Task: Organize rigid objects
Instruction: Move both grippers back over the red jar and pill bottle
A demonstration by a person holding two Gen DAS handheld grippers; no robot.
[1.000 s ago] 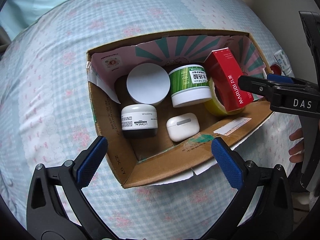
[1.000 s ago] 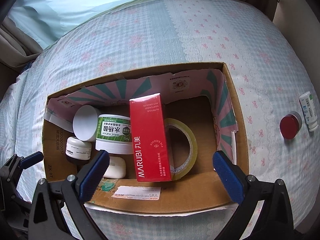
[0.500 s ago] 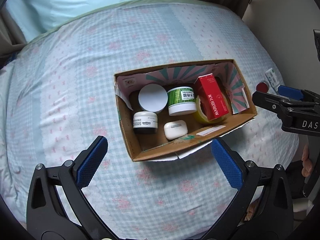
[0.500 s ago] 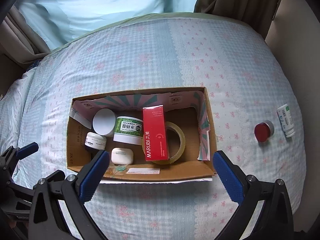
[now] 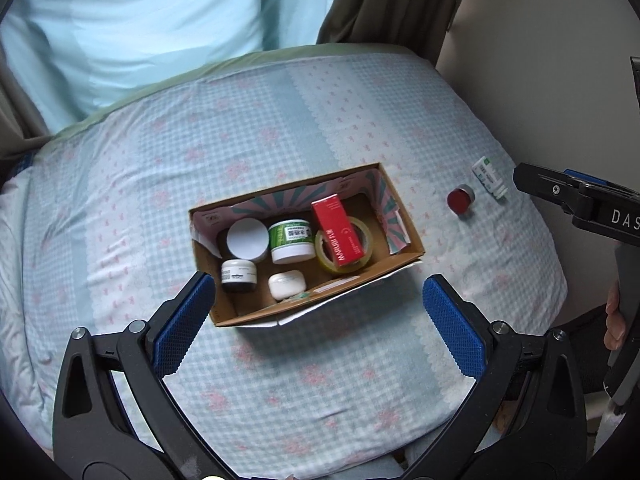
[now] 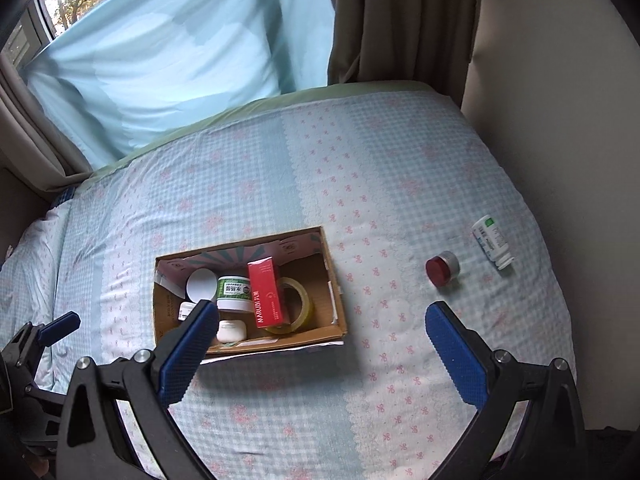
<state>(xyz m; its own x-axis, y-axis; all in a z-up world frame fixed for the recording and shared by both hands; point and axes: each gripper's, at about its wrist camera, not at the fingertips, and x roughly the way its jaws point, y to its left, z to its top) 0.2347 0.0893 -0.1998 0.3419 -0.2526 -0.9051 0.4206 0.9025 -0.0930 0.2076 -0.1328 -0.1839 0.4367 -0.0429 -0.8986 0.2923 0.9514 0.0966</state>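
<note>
Right wrist view: right gripper (image 6: 322, 354) and left gripper (image 5: 320, 326) gape empty; red jar (image 6: 442, 269) may roll on soft bedding when pinched.

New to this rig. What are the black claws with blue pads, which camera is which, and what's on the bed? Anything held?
No robot: a person carries two hand-held grippers, each with a fisheye camera looking along its fingers. One picture is from the left gripper, the other from the right gripper. Both are open and empty.

On the checked bedspread sits a cardboard box holding a red carton, a tape roll, a green-labelled jar, two smaller jars and a white earbud case. Outside lie a red-lidded jar and a small white bottle.
</note>
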